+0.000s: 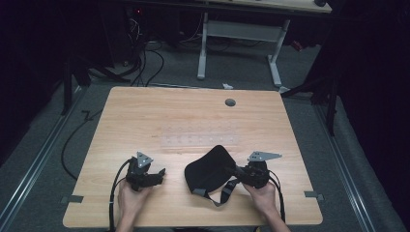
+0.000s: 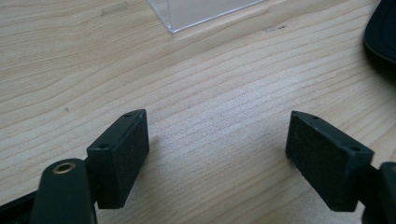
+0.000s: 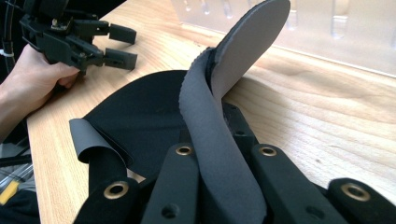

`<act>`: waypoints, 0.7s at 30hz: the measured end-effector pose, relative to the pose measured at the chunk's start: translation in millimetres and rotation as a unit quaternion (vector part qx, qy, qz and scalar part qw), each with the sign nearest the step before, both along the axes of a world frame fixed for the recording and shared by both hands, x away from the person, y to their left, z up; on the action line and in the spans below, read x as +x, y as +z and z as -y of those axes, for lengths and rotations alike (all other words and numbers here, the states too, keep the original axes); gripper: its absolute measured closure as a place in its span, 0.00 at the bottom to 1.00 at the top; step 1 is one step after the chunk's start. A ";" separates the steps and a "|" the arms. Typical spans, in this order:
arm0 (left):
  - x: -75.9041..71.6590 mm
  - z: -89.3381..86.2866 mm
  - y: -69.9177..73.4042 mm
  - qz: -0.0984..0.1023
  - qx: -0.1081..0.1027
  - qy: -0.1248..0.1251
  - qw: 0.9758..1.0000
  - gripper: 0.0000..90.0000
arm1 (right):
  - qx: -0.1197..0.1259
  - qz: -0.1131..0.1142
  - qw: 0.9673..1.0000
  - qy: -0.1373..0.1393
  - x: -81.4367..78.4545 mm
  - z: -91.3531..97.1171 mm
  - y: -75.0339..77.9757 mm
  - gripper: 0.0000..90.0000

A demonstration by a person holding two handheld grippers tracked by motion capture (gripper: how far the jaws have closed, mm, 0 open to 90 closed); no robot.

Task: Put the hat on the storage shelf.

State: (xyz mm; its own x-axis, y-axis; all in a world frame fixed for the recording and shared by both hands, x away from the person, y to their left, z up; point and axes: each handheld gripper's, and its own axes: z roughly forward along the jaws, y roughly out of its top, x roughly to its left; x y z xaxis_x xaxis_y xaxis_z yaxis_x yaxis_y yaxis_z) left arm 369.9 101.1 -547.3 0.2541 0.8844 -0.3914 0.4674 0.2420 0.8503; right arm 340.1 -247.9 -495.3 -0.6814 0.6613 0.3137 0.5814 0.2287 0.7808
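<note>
On the left side of the wood table (image 1: 145, 111), the left gripper (image 1: 160, 174) sits low near the front edge, held in the person's left hand (image 1: 129, 197). Its jaws are wide apart w/ nothing between them, just bare wood, and they don't touch anything. In the left gripper view the two black pads (image 2: 120, 156) stand far from each other, and a corner of a clear plastic rack (image 2: 196, 11) lies on the table past them, w/ a bit of the black thing at the far right edge. A black cable (image 1: 113, 198) trails back from this gripper toward the person. Next, in the middle, is the black eye mask (image 1: 208, 171), a soft dark pad w/ a grey strap (image 1: 220, 195). It lies on the table just right of the left gripper, but not touching it. The clear rack (image 1: 198, 141) lies flat just behind the mask. Then on the right, the right gripper (image 1: 231, 172) is held in the right hand (image 1: 263, 195). Its jaws are squeezed tight on the mask's right edge. In the right gripper view the soft grey side of the mask (image 3: 219, 154) runs up between the two jaws and curls over at the top, so that end is lifted while the rest of the mask lies on the wood. A small grey round cap (image 1: 230, 102) sits far back on the table.
</note>
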 end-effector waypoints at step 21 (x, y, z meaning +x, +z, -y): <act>-22.0 8.7 20.9 0.037 -0.015 -0.086 0.995 0.31 | 0.020 0.012 0.999 -0.032 -8.1 18.0 25.7 0.95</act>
State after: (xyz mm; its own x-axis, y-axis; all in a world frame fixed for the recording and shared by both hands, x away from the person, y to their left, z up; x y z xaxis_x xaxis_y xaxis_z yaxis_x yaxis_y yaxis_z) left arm 347.9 92.3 -526.4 0.4300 0.8136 -0.3914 0.4412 0.1889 0.8773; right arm 332.0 -265.9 -469.6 -0.6453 0.6916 0.3245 0.5748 0.1597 0.8026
